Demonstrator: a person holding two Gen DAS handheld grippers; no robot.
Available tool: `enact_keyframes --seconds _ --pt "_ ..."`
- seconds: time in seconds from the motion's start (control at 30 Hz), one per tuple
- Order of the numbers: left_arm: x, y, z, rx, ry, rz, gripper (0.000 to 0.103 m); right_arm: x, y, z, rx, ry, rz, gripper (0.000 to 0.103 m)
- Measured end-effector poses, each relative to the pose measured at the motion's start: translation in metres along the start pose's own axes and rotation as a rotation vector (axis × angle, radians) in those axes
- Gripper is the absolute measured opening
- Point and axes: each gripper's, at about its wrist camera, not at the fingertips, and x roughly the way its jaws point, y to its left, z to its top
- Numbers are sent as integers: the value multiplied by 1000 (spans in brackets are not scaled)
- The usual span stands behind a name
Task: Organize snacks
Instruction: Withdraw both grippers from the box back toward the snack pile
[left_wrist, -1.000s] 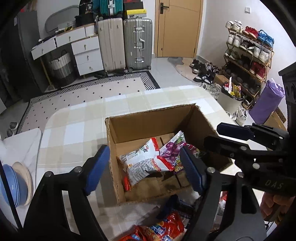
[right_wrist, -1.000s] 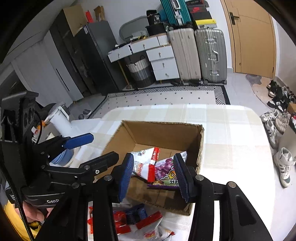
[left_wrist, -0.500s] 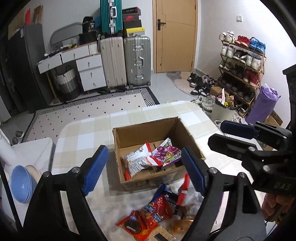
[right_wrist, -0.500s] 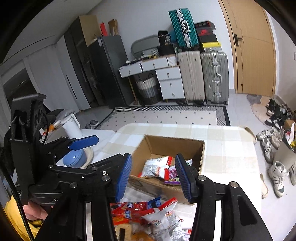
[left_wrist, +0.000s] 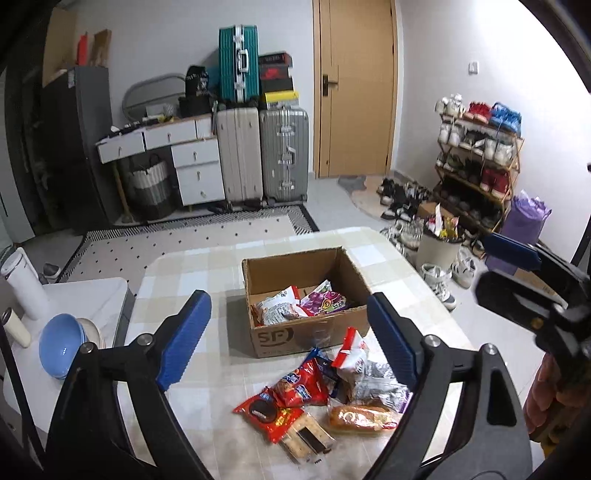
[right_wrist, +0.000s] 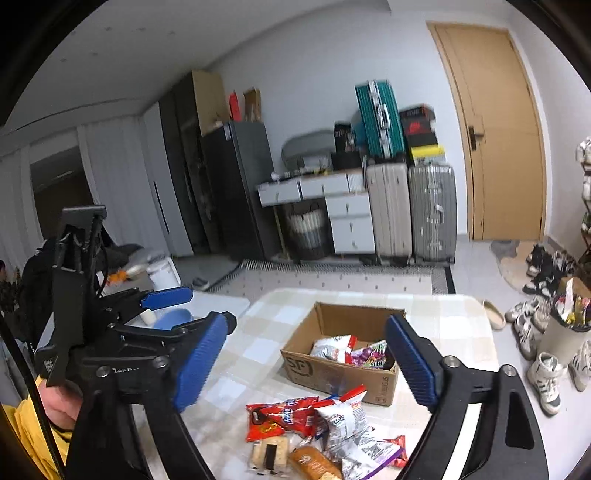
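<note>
Even, soft indoor light, no glare, faint shadows. Heavy fisheye bending with black vignette at all corners. Left wrist view mostly sharp; right wrist view motion-blurred, worst on the suitcases (right_wrist: 410, 206) upper centre and along the bottom edge.

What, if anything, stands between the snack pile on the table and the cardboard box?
Nothing visible. The snack pile lies on the table right in front of the cardboard box, whose top is open. Both tongs, left and right, are open, empty and above the pile.
</note>
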Motion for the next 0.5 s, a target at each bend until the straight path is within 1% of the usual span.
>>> enact_keyframes --seconds 0.07,0.1,0.2,0.27,0.33,0.4,0.5 --pt "-19 2 -6 -11 -33 5 94 -23 9 -11 -8 -45 -8 95" --pt "-34 3 -12 -18 -57 8 103 -33 12 -17 -10 -67 -11 98" --pt "-62 4 -31 -36 -107 6 102 -60 23 -33 -24 -124 -20 100" --pt "-74 8 -42 -42 -135 4 102 -76 30 -46 -39 -160 -45 102" --pt "-86 13 -56 -58 -173 24 102 -90 34 -58 -48 -191 -56 102" --pt "-96 20 -74 -77 -206 38 102 -97 33 -67 -50 -196 -66 102" --pt "-98 32 -100 -115 -224 54 102 -96 25 -83 -36 -174 -73 102"
